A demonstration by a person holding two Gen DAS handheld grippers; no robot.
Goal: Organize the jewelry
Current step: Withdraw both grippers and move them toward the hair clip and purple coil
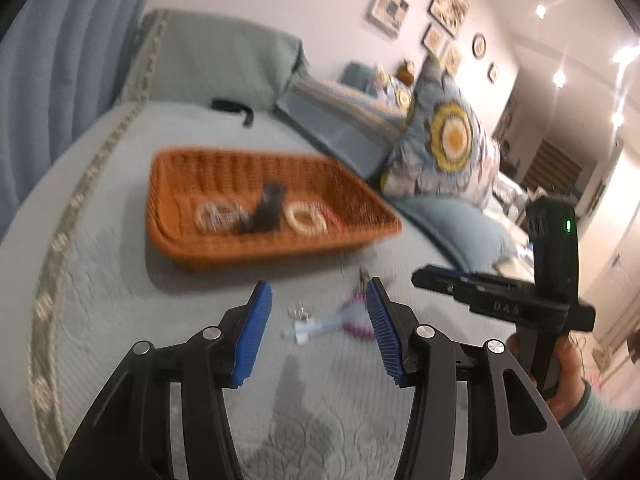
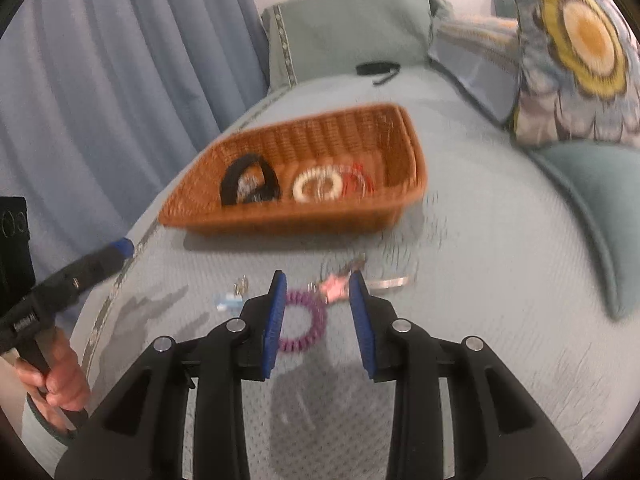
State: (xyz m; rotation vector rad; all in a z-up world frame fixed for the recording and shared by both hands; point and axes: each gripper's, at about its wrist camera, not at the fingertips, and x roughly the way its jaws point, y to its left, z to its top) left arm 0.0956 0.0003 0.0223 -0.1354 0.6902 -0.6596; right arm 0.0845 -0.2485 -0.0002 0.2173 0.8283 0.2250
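An orange wicker basket (image 1: 176, 240) (image 2: 280, 216) sits on the pale green bedspread. It holds a black band (image 2: 248, 180), a white coil bracelet (image 2: 316, 186), a red one (image 2: 360, 180) and a beaded one (image 1: 216, 216). Loose on the bed in front lie a purple coil bracelet (image 2: 304, 324) (image 1: 360, 326), a pink charm (image 2: 336, 286), a silver piece (image 2: 388, 282), small earrings (image 2: 240, 282) (image 1: 300, 312) and a pale blue clip (image 1: 316, 326) (image 2: 228, 304). My left gripper (image 1: 320, 292) is open above the clip. My right gripper (image 2: 318, 280) is open over the purple bracelet.
A flowered cushion (image 1: 444, 144) (image 2: 576, 52) and teal pillows (image 2: 596, 204) lie to the right. A black strap (image 1: 236, 108) (image 2: 378, 69) lies behind the basket. A blue curtain (image 2: 120, 60) hangs on the left. The bed's trimmed edge (image 1: 52, 280) runs along the left.
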